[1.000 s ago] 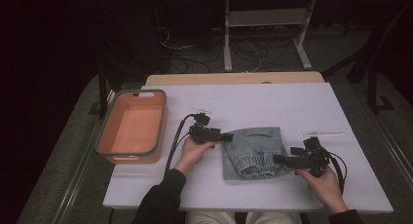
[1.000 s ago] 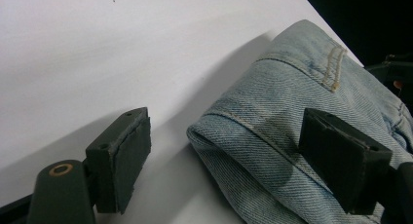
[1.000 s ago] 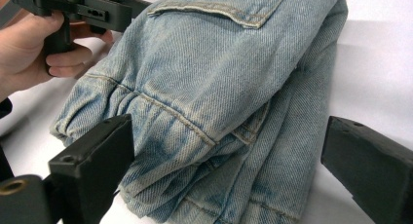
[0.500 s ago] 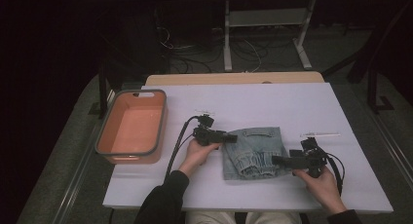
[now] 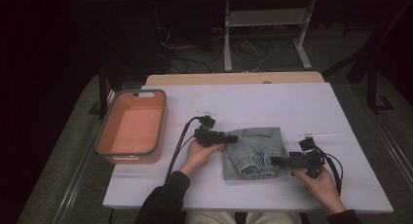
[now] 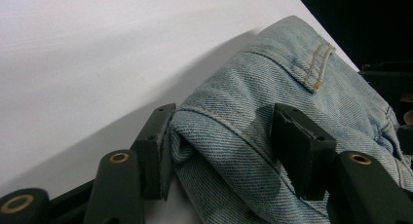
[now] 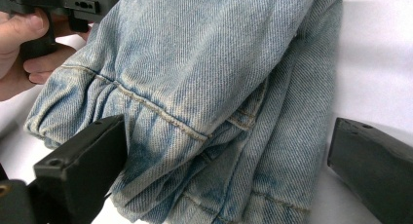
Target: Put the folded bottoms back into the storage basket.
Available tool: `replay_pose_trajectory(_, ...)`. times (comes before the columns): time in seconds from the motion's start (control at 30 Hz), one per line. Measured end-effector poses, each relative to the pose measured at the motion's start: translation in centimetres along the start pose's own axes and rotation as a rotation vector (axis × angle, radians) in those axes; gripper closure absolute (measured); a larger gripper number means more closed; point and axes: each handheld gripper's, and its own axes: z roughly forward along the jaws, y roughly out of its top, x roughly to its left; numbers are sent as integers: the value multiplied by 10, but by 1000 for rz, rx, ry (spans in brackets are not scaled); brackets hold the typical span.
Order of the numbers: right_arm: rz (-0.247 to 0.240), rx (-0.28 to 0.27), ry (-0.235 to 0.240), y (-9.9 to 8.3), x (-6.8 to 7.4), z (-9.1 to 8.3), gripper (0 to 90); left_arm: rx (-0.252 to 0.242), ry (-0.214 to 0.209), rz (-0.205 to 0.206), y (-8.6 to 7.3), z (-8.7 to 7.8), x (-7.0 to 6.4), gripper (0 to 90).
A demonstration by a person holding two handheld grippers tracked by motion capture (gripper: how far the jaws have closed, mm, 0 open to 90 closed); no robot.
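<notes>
A folded light-blue denim garment (image 5: pixel 253 151) lies on the white table (image 5: pixel 272 102). My left gripper (image 5: pixel 232 136) reaches in at the garment's upper left corner. In the left gripper view (image 6: pixel 225 116) its jaws stand open astride a folded corner of the denim (image 6: pixel 229 136), the left pad against the fold. My right gripper (image 5: pixel 273 160) points left at the garment's lower right edge. In the right gripper view (image 7: pixel 226 146) its jaws are spread wide, with the bunched hem of the denim (image 7: pixel 195 87) between them. The other hand (image 7: pixel 19 44) shows behind.
An orange tub with a grey rim (image 5: pixel 158 121) stands at the table's left edge. A thin white stick (image 5: pixel 319 134) lies just right of the garment. A wooden board (image 5: pixel 234 79) borders the far side; cables and a stand lie on the floor beyond.
Both grippers have closed in on the denim: the left moved right onto its corner, the right moved left onto its hem. The garment has not shifted.
</notes>
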Motion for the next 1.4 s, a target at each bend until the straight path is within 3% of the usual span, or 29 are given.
replay_pose_trajectory(0.53,57,42,29,-2,0,3,20,-7,-9,-1,0,-2,2,492)
replay_pose_trajectory(0.83,117,65,66,-2,0,2,145,-17,-19,-1,0,-3,2,580)
replay_pose_trajectory(1.13,110,107,130,-1,-1,5,296,-25,-27,3,-1,-4,2,657)
replay_pose_trajectory(1.27,96,116,174,-1,-1,6,433,-29,-28,11,-1,-3,1,677)
replay_pose_trajectory(1.4,66,126,181,0,0,6,521,-34,-30,17,-1,-3,0,693)
